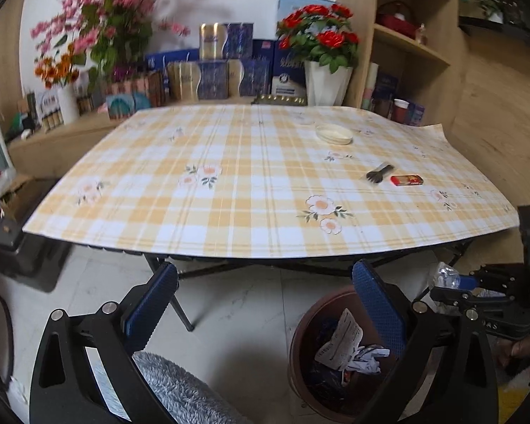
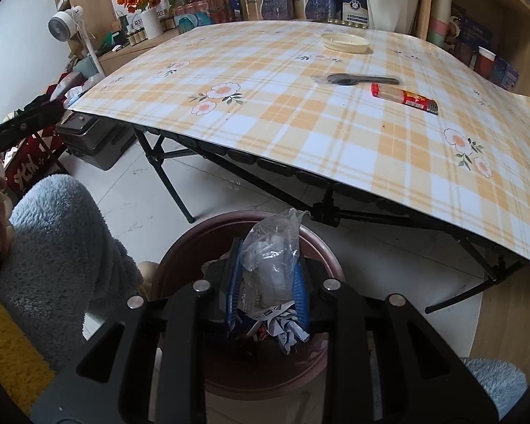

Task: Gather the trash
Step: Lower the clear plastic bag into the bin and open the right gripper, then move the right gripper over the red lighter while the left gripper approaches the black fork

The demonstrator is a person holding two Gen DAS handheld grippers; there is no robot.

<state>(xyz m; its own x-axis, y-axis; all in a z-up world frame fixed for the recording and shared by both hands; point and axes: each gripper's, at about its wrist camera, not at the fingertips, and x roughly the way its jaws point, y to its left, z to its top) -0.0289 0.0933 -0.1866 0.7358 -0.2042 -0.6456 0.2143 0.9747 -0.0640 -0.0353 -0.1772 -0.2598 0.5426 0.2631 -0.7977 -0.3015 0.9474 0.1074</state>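
A brown round bin (image 1: pixel 300 349) stands on the floor in front of the table, with crumpled paper and wrappers (image 1: pixel 349 349) inside. My left gripper (image 1: pixel 265 304) is wide open and empty, hanging over the floor just left of the bin. My right gripper (image 2: pixel 266 279) is shut on a crumpled clear plastic bag (image 2: pixel 274 243), held right above the bin (image 2: pixel 180 261); the left wrist view shows it at the right edge with the bag (image 1: pixel 445 275). On the table lie a red snack packet (image 2: pixel 404 98), a black plastic fork (image 2: pixel 357 79) and a cream lid (image 2: pixel 344 42).
The folding table with the yellow checked cloth (image 1: pixel 229 176) has black legs (image 1: pixel 180 307) close to the bin. A grey fleece-clad leg (image 2: pixel 60 243) is at the left. Flower pots and boxes line the shelf behind; a black case (image 2: pixel 92 137) sits under the table.
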